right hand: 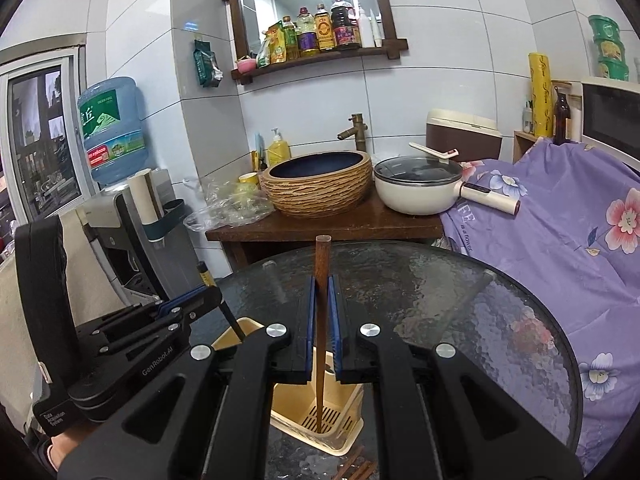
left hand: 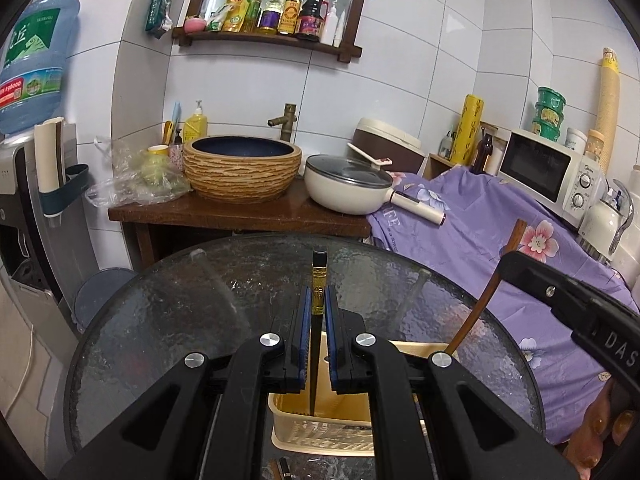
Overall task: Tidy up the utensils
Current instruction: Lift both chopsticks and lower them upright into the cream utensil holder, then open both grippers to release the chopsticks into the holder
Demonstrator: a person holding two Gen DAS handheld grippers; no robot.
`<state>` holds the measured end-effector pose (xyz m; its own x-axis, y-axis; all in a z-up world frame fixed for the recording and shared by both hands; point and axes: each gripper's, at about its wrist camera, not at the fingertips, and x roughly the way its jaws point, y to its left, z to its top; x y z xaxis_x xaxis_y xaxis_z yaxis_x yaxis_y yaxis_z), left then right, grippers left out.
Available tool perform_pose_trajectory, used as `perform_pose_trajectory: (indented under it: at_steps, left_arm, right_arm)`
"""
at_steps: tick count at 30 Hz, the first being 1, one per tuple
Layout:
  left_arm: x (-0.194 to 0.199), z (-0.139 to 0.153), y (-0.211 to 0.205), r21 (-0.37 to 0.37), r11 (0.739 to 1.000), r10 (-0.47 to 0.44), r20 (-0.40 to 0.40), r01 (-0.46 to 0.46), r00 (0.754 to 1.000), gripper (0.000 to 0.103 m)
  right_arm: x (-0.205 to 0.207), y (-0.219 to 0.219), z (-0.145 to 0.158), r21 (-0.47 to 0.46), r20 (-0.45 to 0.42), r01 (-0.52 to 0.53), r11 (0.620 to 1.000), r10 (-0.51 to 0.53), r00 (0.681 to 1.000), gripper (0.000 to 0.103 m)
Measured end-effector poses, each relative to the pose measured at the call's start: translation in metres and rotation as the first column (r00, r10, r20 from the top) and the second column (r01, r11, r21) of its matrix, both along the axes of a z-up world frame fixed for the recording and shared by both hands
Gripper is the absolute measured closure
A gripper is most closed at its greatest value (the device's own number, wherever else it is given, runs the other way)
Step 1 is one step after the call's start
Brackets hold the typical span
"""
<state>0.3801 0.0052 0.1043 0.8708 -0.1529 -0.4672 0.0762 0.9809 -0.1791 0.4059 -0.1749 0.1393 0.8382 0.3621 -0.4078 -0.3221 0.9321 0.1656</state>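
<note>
Two grippers are both closed on utensils above the same cream basket, which sits on the round glass table in the lower middle of each frame. My left gripper has its blue pads pressed against a black chopstick with a gold band near its top; the stick stands upright in the centre of the left view, and its lower end reaches down inside the basket. My right gripper is clamped on a brown wooden chopstick, also upright, whose tip goes down to the slotted floor of the basket. In the left view the right tool comes in from the right edge with the brown stick slanting up from the basket's far corner. In the right view the left tool shows at lower left with the black stick angling into the basket's near rim. More brown sticks lie flat on the glass at the bottom of the right frame, just beside the basket.
</note>
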Motion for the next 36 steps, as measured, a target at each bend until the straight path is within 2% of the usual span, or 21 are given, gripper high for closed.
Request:
perform_pose_trajectory:
  at_steps: [5,7,9,10,11,12,13,14,15,16,18,21,24,26,30,33,35,36]
  left_arm:
    - [0.004,-0.003,-0.002,0.003,1.000,0.002,-0.008,-0.002,1.000,0.095]
    - [0.002,-0.002,-0.002,0.005,1.000,0.000,-0.003,0.000,1.000,0.088]
    - [-0.002,-0.001,0.001,-0.014,1.000,-0.001,0.011,0.002,1.000,0.063]
    - [-0.006,0.001,0.004,-0.031,1.000,0.001,0.025,0.000,1.000,0.056]
    - [-0.010,0.002,0.007,-0.040,0.999,0.006,0.038,-0.004,0.999,0.045]
    - [-0.016,0.003,0.009,-0.048,0.999,0.011,0.055,-0.008,0.998,0.038]
    - [-0.020,0.004,0.010,-0.050,0.999,0.012,0.064,-0.009,0.998,0.035]
    - [-0.027,0.005,0.012,-0.049,0.999,0.011,0.076,-0.007,0.997,0.026]
    - [-0.034,0.006,0.013,-0.042,0.999,0.009,0.090,-0.005,0.996,0.016]
    - [-0.043,0.005,0.014,-0.030,1.000,0.010,0.112,-0.007,0.994,0.012]
    - [-0.057,0.004,0.015,-0.012,1.000,0.020,0.150,-0.019,0.988,0.007]
    - [-0.076,-0.004,0.017,0.035,0.999,0.019,0.156,-0.025,0.988,0.006]
    - [-0.089,-0.017,0.021,0.058,0.998,0.012,0.087,-0.017,0.996,0.006]
    - [-0.097,-0.029,0.025,0.063,0.998,0.014,0.038,-0.016,0.999,0.006]
    - [-0.113,-0.056,0.036,0.088,0.996,0.025,-0.050,-0.021,0.998,0.006]
    - [-0.123,-0.075,0.044,0.085,0.996,0.032,-0.101,-0.023,0.994,0.007]
    - [-0.130,-0.089,0.048,0.099,0.995,0.040,-0.136,-0.027,0.990,0.007]
    - [-0.132,-0.094,0.049,0.107,0.994,0.047,-0.150,-0.031,0.988,0.007]
  right_arm:
    - [0.003,-0.002,-0.005,-0.014,-0.013,0.005,1.000,-0.006,1.000,0.095]
    - [0.003,-0.002,-0.007,-0.021,-0.012,0.004,1.000,-0.004,1.000,0.095]
    - [0.001,-0.004,-0.011,-0.031,-0.004,0.009,0.999,-0.009,1.000,0.095]
    - [-0.002,-0.004,-0.012,-0.034,0.002,0.009,0.999,-0.009,1.000,0.095]
    - [-0.005,-0.005,-0.014,-0.039,0.008,0.012,0.999,-0.012,1.000,0.091]
    - [-0.009,-0.006,-0.016,-0.046,0.013,0.016,0.999,-0.016,1.000,0.084]
    - [-0.013,-0.006,-0.018,-0.051,0.019,0.016,0.999,-0.015,1.000,0.058]
    - [-0.019,-0.006,-0.020,-0.056,0.033,0.020,0.998,-0.018,0.999,0.020]
    - [-0.027,-0.007,-0.021,-0.064,0.066,0.035,0.997,-0.031,0.997,0.009]
    - [-0.034,-0.007,-0.024,-0.071,0.091,0.044,0.997,-0.037,0.995,0.007]
    - [-0.046,-0.008,-0.031,-0.076,0.090,0.047,0.996,-0.040,0.995,0.007]
    - [-0.057,-0.010,-0.045,-0.043,0.023,0.006,0.999,-0.005,1.000,0.007]
    - [-0.069,-0.011,-0.069,-0.049,-0.075,0.008,0.999,-0.012,0.997,0.007]
    - [-0.078,-0.015,-0.081,-0.023,-0.100,-0.008,1.000,0.005,0.995,0.007]
    - [-0.092,-0.019,-0.108,-0.067,-0.188,0.052,0.996,-0.064,0.980,0.011]
    - [-0.093,-0.028,-0.134,-0.057,-0.296,0.082,0.995,-0.095,0.950,0.025]
    - [-0.090,-0.035,-0.155,-0.027,-0.388,0.089,0.996,-0.093,0.917,0.042]
    - [-0.089,-0.037,-0.163,-0.024,-0.414,0.095,0.995,-0.096,0.905,0.047]
